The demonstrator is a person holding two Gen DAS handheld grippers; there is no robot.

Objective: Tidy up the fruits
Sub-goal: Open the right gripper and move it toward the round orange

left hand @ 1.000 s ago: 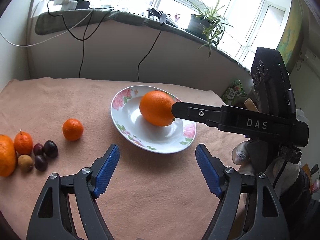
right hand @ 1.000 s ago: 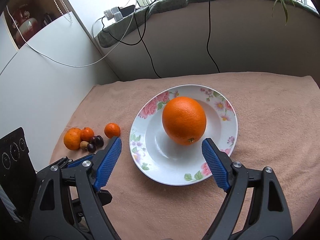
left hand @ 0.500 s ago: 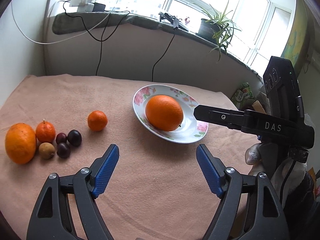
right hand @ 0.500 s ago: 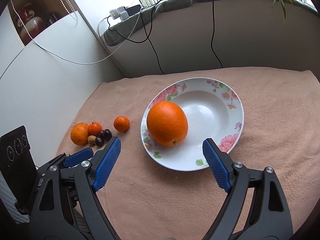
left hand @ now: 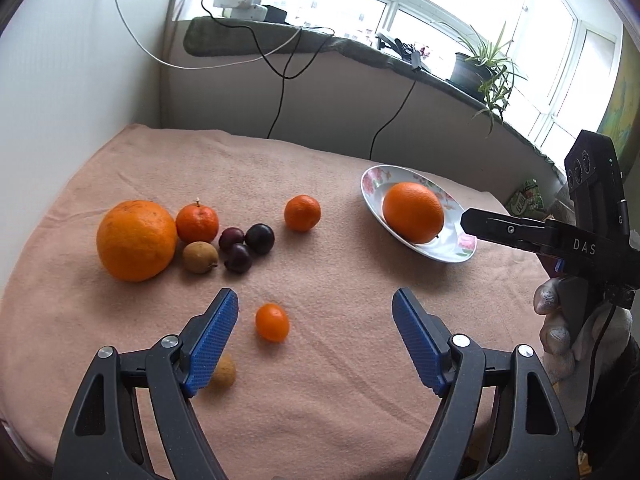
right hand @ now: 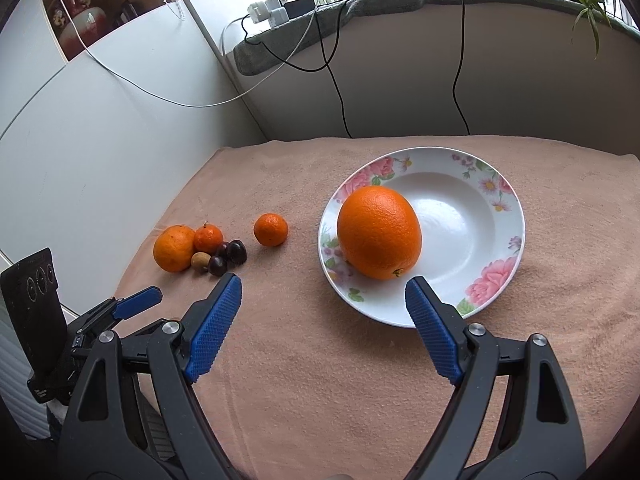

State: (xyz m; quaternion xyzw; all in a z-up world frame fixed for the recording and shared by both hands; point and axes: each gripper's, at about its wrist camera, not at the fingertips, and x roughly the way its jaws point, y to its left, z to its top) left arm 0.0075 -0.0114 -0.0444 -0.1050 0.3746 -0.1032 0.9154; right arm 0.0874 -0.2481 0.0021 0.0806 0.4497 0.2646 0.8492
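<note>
A big orange (right hand: 379, 232) lies in the floral plate (right hand: 496, 196) on the peach cloth; the same orange (left hand: 413, 212) and plate (left hand: 456, 248) show at the right of the left wrist view. My right gripper (right hand: 324, 324) is open, empty, just in front of the plate. My left gripper (left hand: 316, 340) is open over the cloth, with a small kumquat (left hand: 272, 322) lying between its fingers, untouched. A brown longan (left hand: 224, 370) peeks from behind the left finger. Farther left lie a large orange (left hand: 136, 240), two mandarins (left hand: 197, 223) (left hand: 302, 213), another longan (left hand: 200, 257) and three dark plums (left hand: 248, 246).
A white wall (left hand: 72, 80) borders the table on the left, a windowsill with cables (left hand: 280, 64) and a potted plant (left hand: 480, 68) at the back. A gloved hand (left hand: 560, 332) holds the right gripper's handle at the table's right edge.
The left wrist view has swung left: the fruit cluster moved toward the centre, and the kumquat and near longan came into sight. The right gripper has drawn back from the plate and shifted left.
</note>
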